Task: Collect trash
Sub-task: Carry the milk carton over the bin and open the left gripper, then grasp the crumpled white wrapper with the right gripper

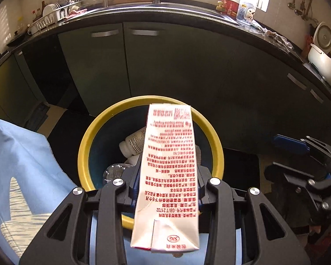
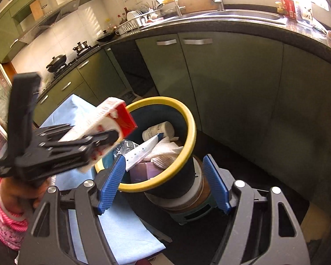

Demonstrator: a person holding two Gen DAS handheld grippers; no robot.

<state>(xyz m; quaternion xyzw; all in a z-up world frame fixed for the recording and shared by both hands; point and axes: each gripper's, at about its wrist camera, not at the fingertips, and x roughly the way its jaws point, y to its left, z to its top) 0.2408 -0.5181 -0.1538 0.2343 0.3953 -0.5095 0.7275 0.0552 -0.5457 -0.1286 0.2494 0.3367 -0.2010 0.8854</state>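
My left gripper (image 1: 165, 190) is shut on a white and red milk carton (image 1: 167, 167), held above the near rim of a dark bin with a yellow rim (image 1: 216, 150). The right wrist view shows the same carton (image 2: 108, 121) in the left gripper (image 2: 103, 143) over the bin's left rim (image 2: 187, 154). The bin holds a white bottle (image 2: 158, 130), a crumpled tissue (image 2: 165, 152), a flat white wrapper (image 2: 141, 152) and a purple box (image 2: 145, 170). My right gripper (image 2: 163, 185) is open and empty, just in front of the bin.
A light blue cloth (image 1: 22, 165) covers a surface to the left of the bin. Green kitchen cabinets (image 1: 165, 66) and a dark countertop (image 1: 253, 31) with a sink stand behind the bin. The bin stands on a small stool (image 2: 187, 214).
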